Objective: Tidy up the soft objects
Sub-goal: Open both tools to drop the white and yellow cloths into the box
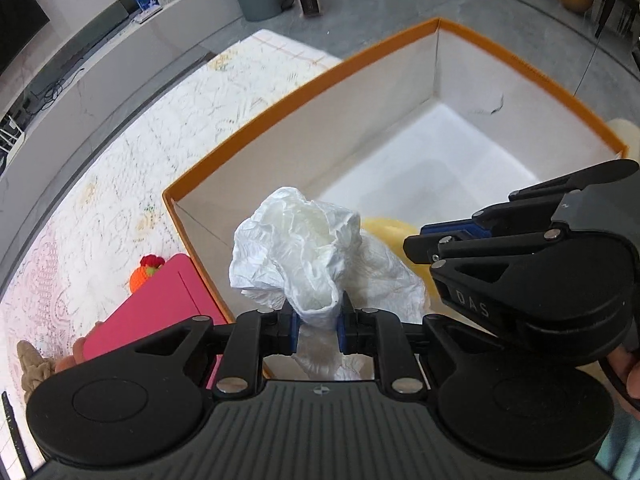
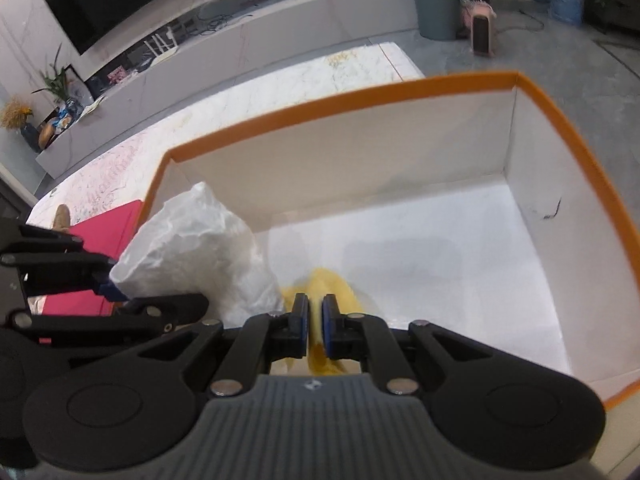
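Lowering both loads well inside the orange-rimmed box (image 2: 560, 120) is what the step in hand seems to call for, and it is judged best done by letting go only once each bundle hangs clear of the rim and near the white floor, so that nothing springs back over the wall. The box is seen standing on a pale patterned tabletop (image 1: 120, 168), with a pink lid-like board (image 1: 160, 304) lying just beside its near corner and a small orange knitted toy (image 1: 146, 272) beyond that. A crumpled white plastic bag (image 1: 304, 256) is held over the box's near corner, and a yellow soft thing (image 2: 332, 284) is held lower, just beside it. The left gripper (image 1: 318, 326) is pointed steeply down, its jaws narrowed and pinched on the bag's neck. The right gripper (image 2: 316, 324) is tilted down into the box alongside, its jaws almost closed, with a thin fold of the yellow thing clamped between the blue pads (image 2: 330, 328).
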